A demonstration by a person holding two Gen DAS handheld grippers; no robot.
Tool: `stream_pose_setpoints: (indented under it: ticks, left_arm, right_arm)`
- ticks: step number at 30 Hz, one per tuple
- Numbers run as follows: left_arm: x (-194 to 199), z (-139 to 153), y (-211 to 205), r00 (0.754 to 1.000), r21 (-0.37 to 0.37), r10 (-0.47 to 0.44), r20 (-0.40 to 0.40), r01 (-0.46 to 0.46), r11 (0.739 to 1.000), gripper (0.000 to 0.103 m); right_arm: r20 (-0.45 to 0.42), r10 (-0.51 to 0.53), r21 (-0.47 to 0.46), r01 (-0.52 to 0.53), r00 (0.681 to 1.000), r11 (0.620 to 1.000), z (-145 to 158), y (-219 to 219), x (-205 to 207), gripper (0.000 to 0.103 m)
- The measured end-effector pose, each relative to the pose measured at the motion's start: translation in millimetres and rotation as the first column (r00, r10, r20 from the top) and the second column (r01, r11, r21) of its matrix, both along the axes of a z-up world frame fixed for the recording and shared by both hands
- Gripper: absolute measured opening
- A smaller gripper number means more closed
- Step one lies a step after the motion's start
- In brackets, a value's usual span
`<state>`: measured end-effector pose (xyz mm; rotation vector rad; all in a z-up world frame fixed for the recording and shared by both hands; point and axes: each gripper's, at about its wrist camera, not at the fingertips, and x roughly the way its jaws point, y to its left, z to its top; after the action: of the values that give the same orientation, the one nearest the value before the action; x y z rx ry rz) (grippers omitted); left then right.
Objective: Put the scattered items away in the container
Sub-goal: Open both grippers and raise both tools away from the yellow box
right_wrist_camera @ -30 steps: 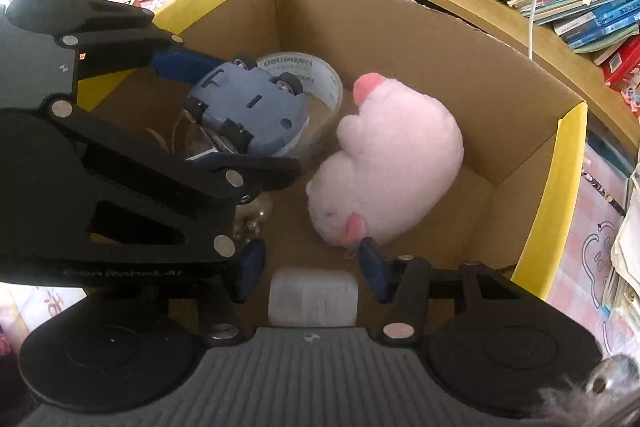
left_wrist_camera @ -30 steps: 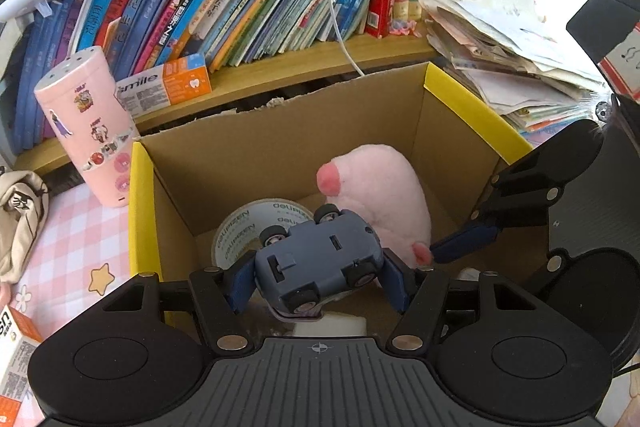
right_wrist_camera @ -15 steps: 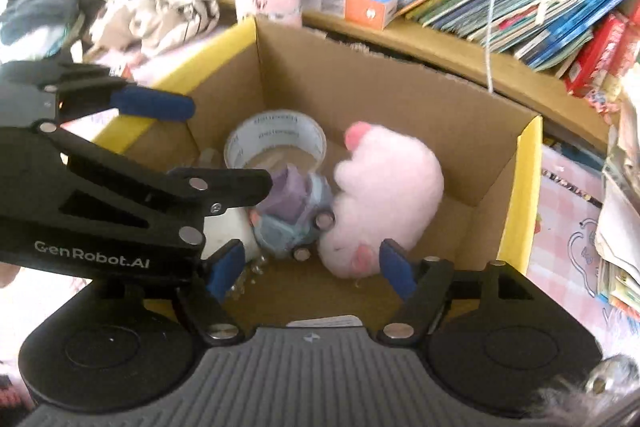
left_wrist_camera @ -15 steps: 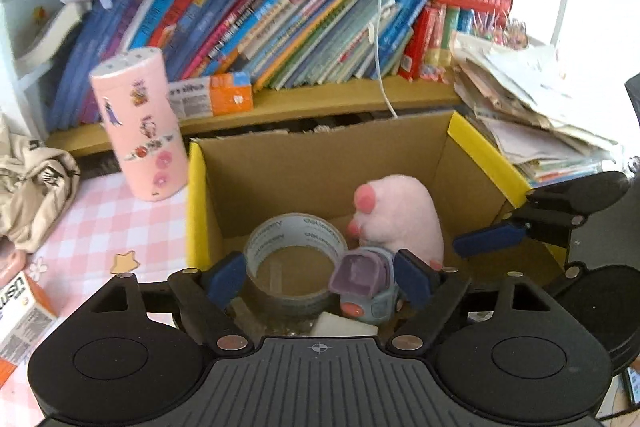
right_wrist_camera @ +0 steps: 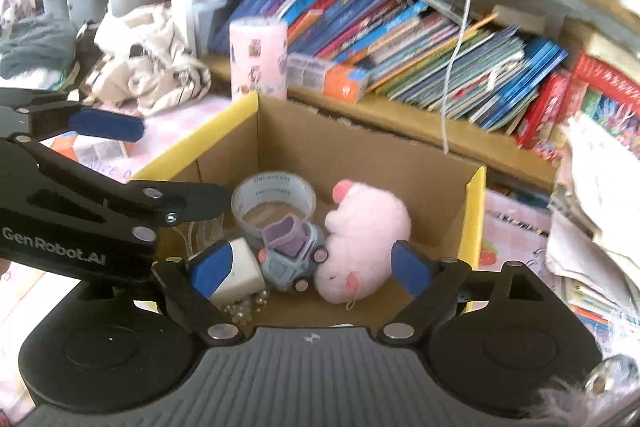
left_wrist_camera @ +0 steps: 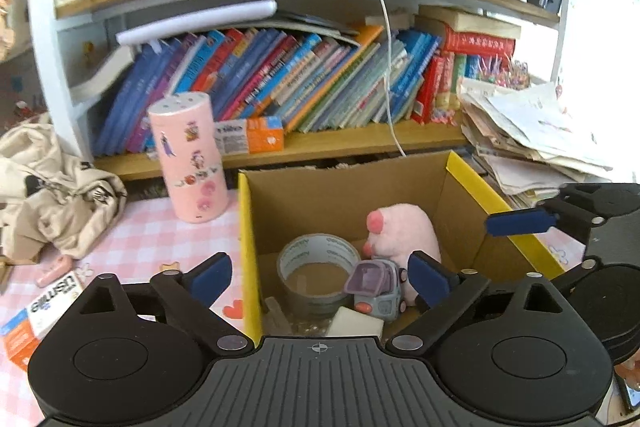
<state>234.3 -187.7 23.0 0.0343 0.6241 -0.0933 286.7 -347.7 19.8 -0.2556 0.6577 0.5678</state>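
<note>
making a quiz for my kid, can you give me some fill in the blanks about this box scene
1. The toy car lies inside the cardboard ____.
2. The plush toy is coloured ____.
3. The roll of tape lies to the ____ of the plush toy in the left wrist view.
4. The left gripper is ____, holding nothing.

Missing words: box; pink; left; open

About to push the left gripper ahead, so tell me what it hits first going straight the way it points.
Probably the tape roll in the cardboard box. The open left gripper points into the box, and the roll lies centred between its fingers, with the toy car just right of it. Depth is uncertain.
</note>
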Motion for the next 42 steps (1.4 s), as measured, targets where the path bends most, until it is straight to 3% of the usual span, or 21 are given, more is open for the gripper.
stream_pose_setpoints:
  ticks: [8, 13, 17, 21, 28, 35, 42]
  left_arm:
    - [-31.6, 6.8, 18.7, 0.995, -0.066, 0.092, 0.047, -0.089, 0.994, 0.097]
    - [-49.2, 2.6, 30.7, 0.996, -0.069, 0.084, 0.033, -0.081, 0.994, 0.097]
    - [-68.1, -2.9, 42.5, 0.997, -0.059, 0.067, 0.026, -0.066, 0.996, 0.098]
    - [-87.4, -11.0, 58.4, 0.997, -0.057, 0.071, 0.004, -0.071, 0.996, 0.098]
    - [-113.2, -27.2, 83.3, 0.995, -0.029, 0.086, -0.060, -0.088, 0.996, 0.098]
    - [-129.8, -24.3, 105.1, 0.997, -0.029, 0.068, -0.046, -0.069, 0.997, 0.099]
    - [-143.9, -26.0, 120.0, 0.998, -0.021, 0.036, -0.058, -0.037, 0.999, 0.099]
  right_arm:
    - [0.089, -0.150, 0.124, 0.139, 0.985, 0.983, 13.8, -16.5, -39.3, 0.094]
    - [0.125, -0.240, 0.141, 0.223, 0.963, 0.965, 11.1, -17.5, -68.2, 0.096]
    - [0.115, -0.312, 0.155, 0.293, 0.943, 0.943, 4.7, -13.1, -90.8, 0.099]
    - [0.101, -0.358, 0.098, 0.348, 0.928, 0.932, -7.0, 2.7, -109.3, 0.100]
    - [-0.025, -0.408, 0.071, 0.409, 0.913, 0.910, -22.9, 26.2, -137.1, 0.103]
    - [-0.028, -0.454, 0.067, 0.455, 0.891, 0.888, -21.2, 43.4, -158.5, 0.103]
    - [-0.039, -0.455, 0.044, 0.457, 0.889, 0.889, -23.1, 62.7, -174.6, 0.103]
